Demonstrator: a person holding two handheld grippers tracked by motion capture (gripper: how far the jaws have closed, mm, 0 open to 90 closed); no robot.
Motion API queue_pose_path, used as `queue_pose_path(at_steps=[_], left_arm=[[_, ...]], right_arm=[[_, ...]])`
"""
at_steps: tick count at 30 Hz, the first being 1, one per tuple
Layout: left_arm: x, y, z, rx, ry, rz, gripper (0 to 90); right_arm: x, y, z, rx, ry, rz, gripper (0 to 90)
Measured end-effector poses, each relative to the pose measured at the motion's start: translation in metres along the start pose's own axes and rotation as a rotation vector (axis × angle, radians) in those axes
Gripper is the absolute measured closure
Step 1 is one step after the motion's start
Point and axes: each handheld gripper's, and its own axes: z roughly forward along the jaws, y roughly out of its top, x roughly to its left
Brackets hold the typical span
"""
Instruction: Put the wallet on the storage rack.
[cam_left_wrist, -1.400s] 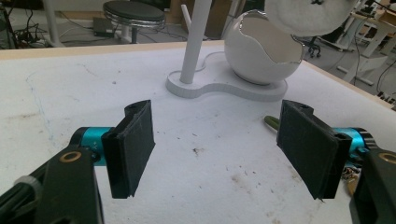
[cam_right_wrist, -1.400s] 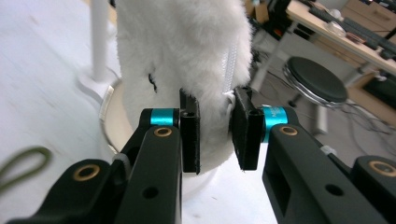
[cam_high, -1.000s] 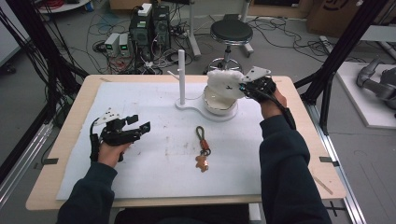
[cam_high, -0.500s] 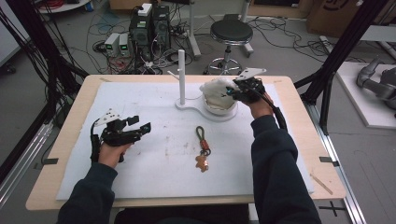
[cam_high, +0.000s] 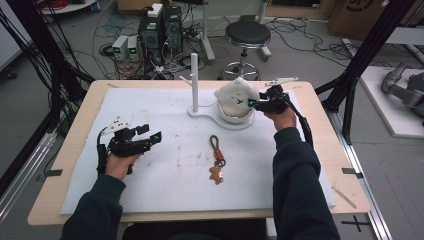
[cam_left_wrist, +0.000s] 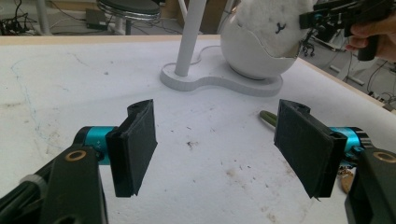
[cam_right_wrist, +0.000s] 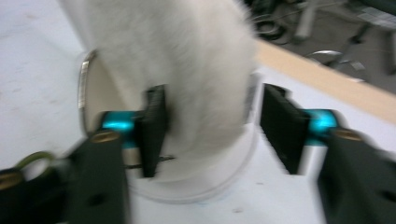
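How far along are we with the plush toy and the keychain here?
Done: the white plush toy sits in the white bowl beside the post. In hand: the right gripper is at the plush, jaws open around it. Left: the keychain lies untouched on the mat; the left gripper is open and empty.
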Motion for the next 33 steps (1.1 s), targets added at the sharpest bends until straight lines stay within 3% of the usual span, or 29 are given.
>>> queue_pose_path(at_steps=[1,2,3,5,6,7,8,9,11,19,22,25,27,33], left_arm=[[0.0,0.0,0.0,0.002,-0.001,0.002,29.6],[0.0,0.0,0.0,0.002,-0.002,0.002,29.8],[0.0,0.0,0.0,0.002,-0.002,0.001,29.9],[0.0,0.0,0.0,-0.004,-0.002,-0.001,30.0],[0.0,0.0,0.0,-0.004,-0.003,-0.002,30.2],[0.001,0.0,0.0,0.0,-0.002,-0.003,30.2],[0.001,0.0,0.0,0.0,-0.002,-0.003,30.2],[0.001,0.0,0.0,0.0,-0.004,-0.005,30.3],[0.0,0.0,0.0,0.001,-0.007,-0.004,30.6],[0.0,0.0,0.0,0.001,-0.01,-0.007,30.8],[0.0,0.0,0.0,0.0,-0.006,-0.006,30.9],[0.001,-0.001,0.0,-0.001,-0.007,-0.011,31.1],[0.002,-0.001,0.001,0.003,-0.008,-0.012,31.1],[0.001,-0.001,0.0,-0.001,-0.013,-0.011,31.6]], right_arm=[[0.0,0.0,0.0,0.0,0.0,0.0,61.3],[0.001,0.0,0.001,-0.009,0.01,-0.008,69.5],[0.005,0.004,-0.004,-0.054,-0.008,-0.038,75.0],[0.007,0.007,-0.008,-0.074,-0.02,-0.06,75.4],[0.011,0.012,-0.013,-0.097,-0.044,-0.097,75.6],[0.02,0.022,-0.023,-0.126,-0.115,-0.222,75.8],[0.02,0.022,-0.023,-0.126,-0.115,-0.222,75.8],[0.03,0.029,-0.03,-0.12,-0.19,-0.343,75.9],[0.033,0.031,-0.033,-0.108,-0.209,-0.394,75.9],[0.035,0.027,-0.028,-0.046,-0.233,-0.444,75.8],[0.039,0.028,-0.021,-0.032,-0.267,-0.459,75.8],[0.038,0.03,-0.026,-0.065,-0.263,-0.44,75.8],[0.031,0.03,-0.037,-0.095,-0.275,-0.4,75.7],[0.026,0.029,-0.042,-0.095,-0.299,-0.382,75.5]])
